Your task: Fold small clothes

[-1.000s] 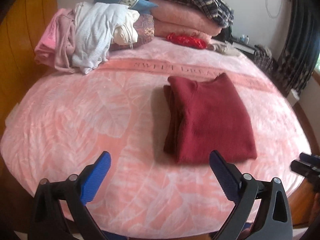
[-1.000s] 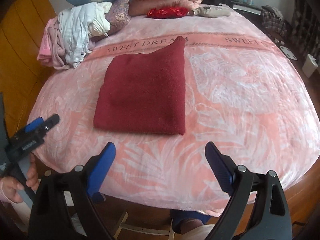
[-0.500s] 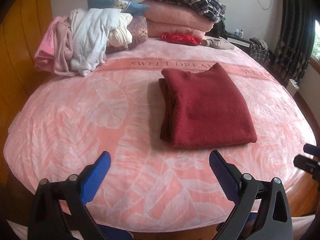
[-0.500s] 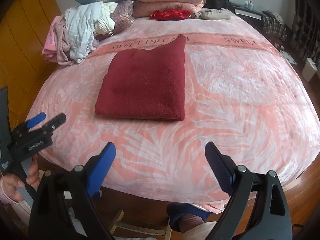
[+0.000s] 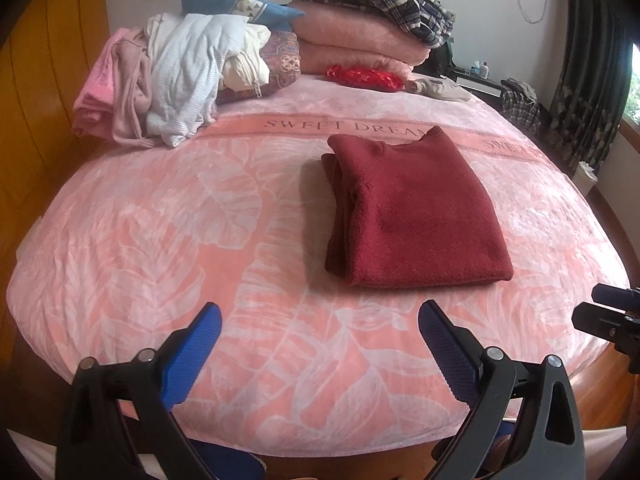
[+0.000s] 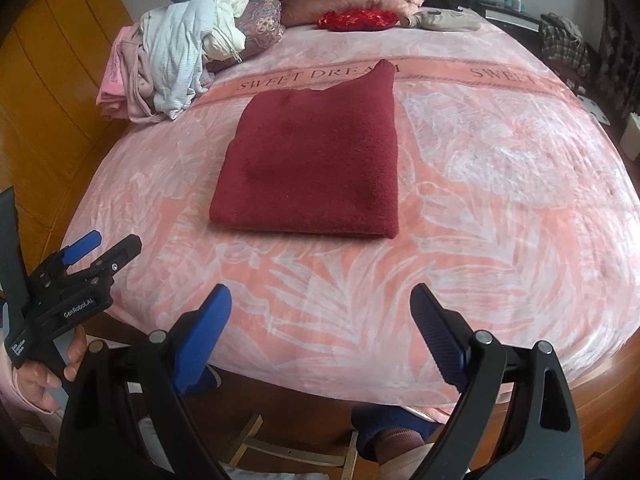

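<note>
The dark red knit sweater point(image 5: 416, 212) lies folded into a thick, roughly square packet on the pink leaf-patterned blanket point(image 5: 168, 240), ahead of both grippers and well apart from them. The left gripper point(image 5: 320, 336) and the right gripper point(image 6: 322, 322) each hover near the bed's near edge with jaws spread wide and nothing held. This fold looks finished, so the sensible step is to fetch another garment from the crumpled heap point(image 5: 176, 80) far ahead and to the left of the left gripper. To do that well, pinch a single layer at a hem or shoulder rather than the whole bundle, lift it free of its neighbours, and spread it flat beside the sweater without dragging across it. The sweater is fuzzy and heavy-looking, with soft rounded fold edges and stacked layers showing on its left side; one neckline corner pokes up at the far end. The heap mixes thin ribbed white cloth with limp pink pieces, likely to slip and tangle.
</note>
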The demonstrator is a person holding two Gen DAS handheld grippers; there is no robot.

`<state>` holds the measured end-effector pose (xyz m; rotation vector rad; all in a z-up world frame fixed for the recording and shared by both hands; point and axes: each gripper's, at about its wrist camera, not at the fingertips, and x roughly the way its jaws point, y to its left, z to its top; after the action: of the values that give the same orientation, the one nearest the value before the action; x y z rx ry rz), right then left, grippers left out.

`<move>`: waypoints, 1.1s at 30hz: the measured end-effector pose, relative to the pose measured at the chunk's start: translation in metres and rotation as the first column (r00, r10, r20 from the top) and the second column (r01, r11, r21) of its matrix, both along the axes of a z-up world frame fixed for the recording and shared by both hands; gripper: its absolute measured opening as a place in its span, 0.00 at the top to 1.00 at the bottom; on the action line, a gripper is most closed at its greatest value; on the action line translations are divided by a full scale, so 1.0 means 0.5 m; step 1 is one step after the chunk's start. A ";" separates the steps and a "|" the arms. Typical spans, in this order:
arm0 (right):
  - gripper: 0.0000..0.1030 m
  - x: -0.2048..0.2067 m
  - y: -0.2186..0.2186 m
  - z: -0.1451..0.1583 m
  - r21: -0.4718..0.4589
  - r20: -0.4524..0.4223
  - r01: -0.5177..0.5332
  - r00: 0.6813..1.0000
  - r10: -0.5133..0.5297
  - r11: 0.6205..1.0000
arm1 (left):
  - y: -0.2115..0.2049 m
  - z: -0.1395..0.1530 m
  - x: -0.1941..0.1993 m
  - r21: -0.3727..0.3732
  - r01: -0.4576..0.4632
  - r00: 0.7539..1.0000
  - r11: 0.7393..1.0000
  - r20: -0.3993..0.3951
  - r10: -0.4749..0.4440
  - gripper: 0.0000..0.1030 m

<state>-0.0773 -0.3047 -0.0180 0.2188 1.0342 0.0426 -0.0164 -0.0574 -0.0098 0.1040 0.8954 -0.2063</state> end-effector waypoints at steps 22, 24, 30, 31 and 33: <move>0.12 0.011 0.013 -0.009 -0.007 -0.021 -0.016 1.000 0.016 1.000 | -0.006 -0.012 0.000 0.027 0.021 1.000 0.999 -0.010 -0.021 0.04; 0.12 0.012 0.010 -0.012 -0.006 -0.024 -0.017 1.000 0.017 1.000 | -0.008 -0.012 -0.001 0.028 0.021 1.000 0.999 -0.010 -0.020 0.04; 0.11 0.014 0.004 -0.016 -0.006 -0.035 -0.023 0.999 0.023 1.000 | -0.009 -0.012 -0.002 0.025 0.020 1.000 0.999 0.000 -0.020 0.04; 0.11 0.015 0.003 -0.016 -0.007 -0.036 -0.024 0.999 0.024 1.000 | -0.010 -0.012 -0.002 0.027 0.020 1.000 0.999 0.003 -0.020 0.04; 0.11 0.016 0.002 -0.016 -0.007 -0.038 -0.026 0.999 0.026 1.000 | -0.011 -0.013 -0.003 0.029 0.021 1.000 0.999 0.006 -0.021 0.04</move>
<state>-0.0692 -0.3036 -0.0260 0.1996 1.0746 0.0583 -0.0180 -0.0629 -0.0162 0.1410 0.8909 -0.2127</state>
